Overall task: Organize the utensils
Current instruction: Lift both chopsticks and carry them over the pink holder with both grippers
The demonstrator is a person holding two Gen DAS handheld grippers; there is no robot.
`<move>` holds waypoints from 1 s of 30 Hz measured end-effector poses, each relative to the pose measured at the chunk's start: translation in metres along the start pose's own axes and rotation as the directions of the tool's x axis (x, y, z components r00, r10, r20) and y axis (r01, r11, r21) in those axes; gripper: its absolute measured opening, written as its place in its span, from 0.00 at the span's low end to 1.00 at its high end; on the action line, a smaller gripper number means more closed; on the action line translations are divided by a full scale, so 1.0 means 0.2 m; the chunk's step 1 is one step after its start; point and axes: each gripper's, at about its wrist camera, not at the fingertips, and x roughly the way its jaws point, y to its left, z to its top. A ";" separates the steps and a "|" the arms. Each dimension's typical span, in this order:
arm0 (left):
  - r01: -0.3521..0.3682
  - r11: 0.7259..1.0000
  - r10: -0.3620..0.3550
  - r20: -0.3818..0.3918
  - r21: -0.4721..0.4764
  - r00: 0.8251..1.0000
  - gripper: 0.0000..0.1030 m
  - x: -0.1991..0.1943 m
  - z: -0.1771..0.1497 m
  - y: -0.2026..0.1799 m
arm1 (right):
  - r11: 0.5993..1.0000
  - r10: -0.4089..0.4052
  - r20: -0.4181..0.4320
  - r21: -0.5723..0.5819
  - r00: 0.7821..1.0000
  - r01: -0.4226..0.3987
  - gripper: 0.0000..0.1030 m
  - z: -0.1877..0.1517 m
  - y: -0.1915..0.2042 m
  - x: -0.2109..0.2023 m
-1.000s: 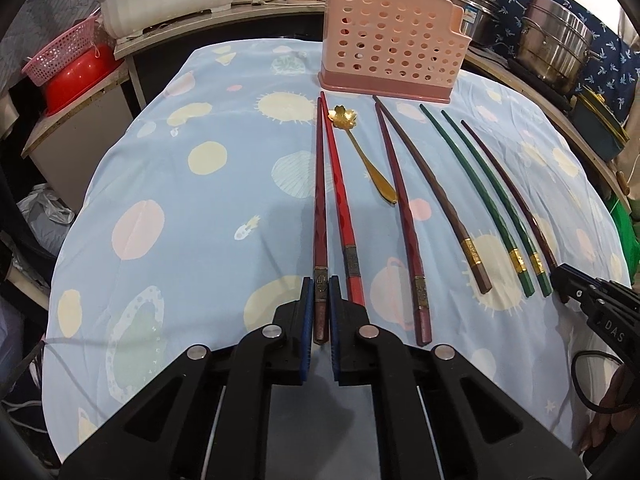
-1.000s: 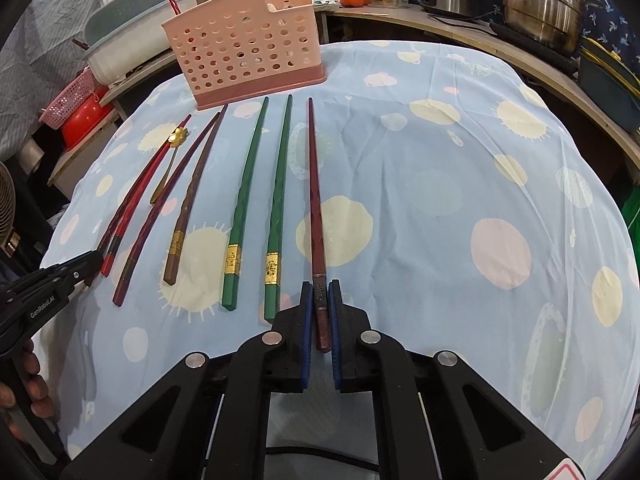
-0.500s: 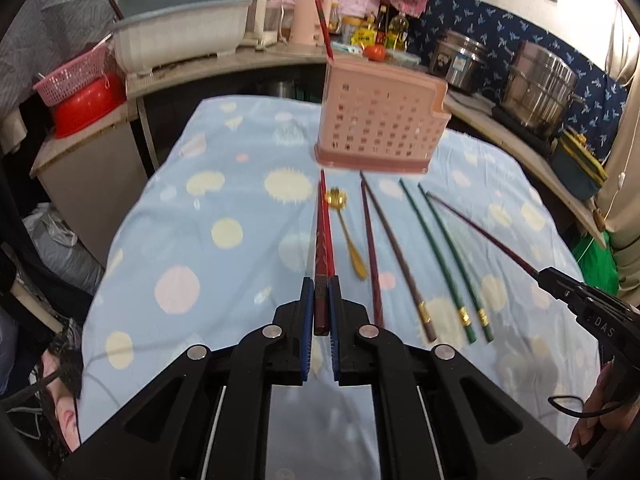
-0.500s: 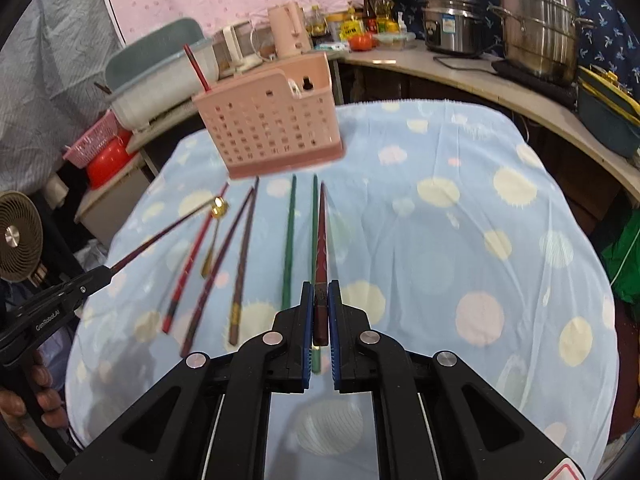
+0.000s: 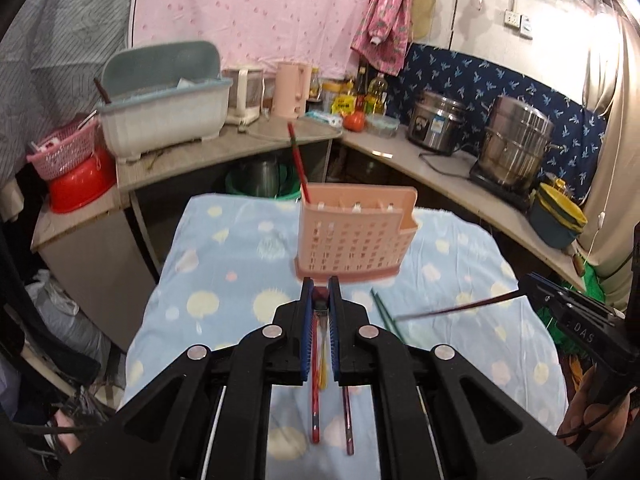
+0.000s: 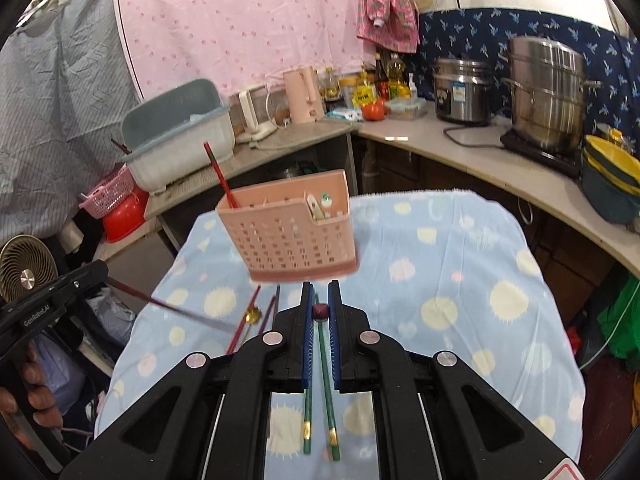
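My left gripper is shut on a dark red chopstick, lifted above the table and seen end-on. My right gripper is shut on a maroon chopstick, also raised. Each view shows the other gripper: the right gripper with its chopstick, the left gripper with its chopstick. The pink perforated basket stands ahead with one red chopstick upright in it. A red chopstick, a brown one, a gold spoon and two green chopsticks lie on the table.
The table wears a blue spotted cloth. Behind it a counter holds a dish tub, a pink kettle, bottles and steel pots. A small fan stands at the left. A person's hand grips the left tool.
Both grippers rose from the table, each carrying its chopstick up. The views tilted upward, so the basket and counter now fill the middle and the remaining utensils lie far below.
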 end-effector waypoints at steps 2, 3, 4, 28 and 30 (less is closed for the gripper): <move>0.000 1.000 0.000 0.025 0.010 1.000 0.07 -0.01 0.06 -0.01 | 1.000 0.000 0.019 -0.003 1.000 0.000 0.07 0.06 0.00 -0.01; 0.003 1.000 -0.003 0.034 0.013 0.999 0.07 -0.01 0.10 -0.02 | 1.000 0.001 0.028 -0.005 1.000 -0.001 0.07 0.09 0.00 -0.01; 0.004 1.000 -0.004 0.042 0.016 0.999 0.07 -0.02 0.13 -0.02 | 1.000 0.004 0.040 -0.006 0.999 -0.004 0.07 0.12 0.00 -0.02; -0.027 0.998 0.005 0.321 0.062 0.947 0.06 0.00 0.95 -0.16 | 1.000 -0.007 0.309 -0.018 0.951 0.013 0.07 0.95 0.06 0.07; -0.028 0.998 0.009 0.314 0.056 0.949 0.06 0.07 0.98 -0.15 | 1.000 -0.012 0.307 -0.020 0.952 0.019 0.07 0.96 0.06 0.13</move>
